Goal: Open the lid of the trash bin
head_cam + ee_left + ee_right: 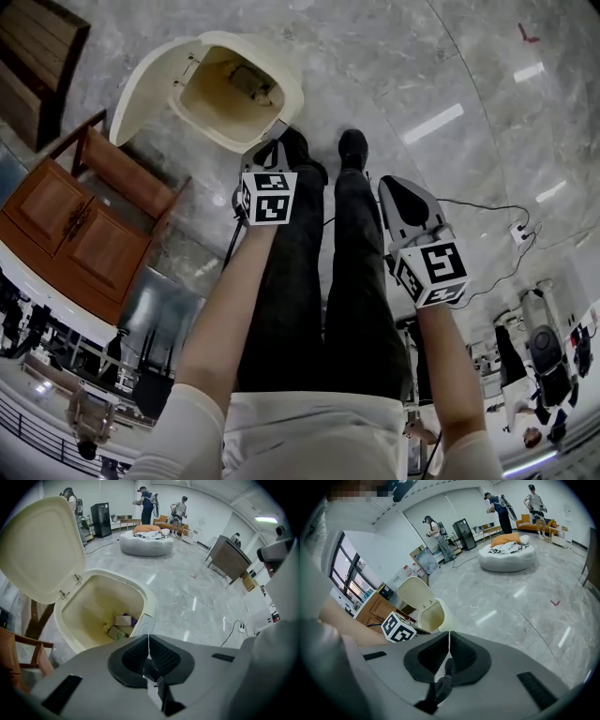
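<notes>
L gripper [148,638] & R gripper [449,637] both closed, empty; trash bin [293,94] lid [141,89] up.

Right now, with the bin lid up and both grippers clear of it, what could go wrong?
1. Nothing holds the lid. The left gripper and right gripper are shut and empty, so the lid might fall shut onto the bin.
2. The open lid sits close to the wooden chair. If pushed further, it might knock it.
3. A cable lies on the floor near the person's feet, which is a trip hazard.
</notes>
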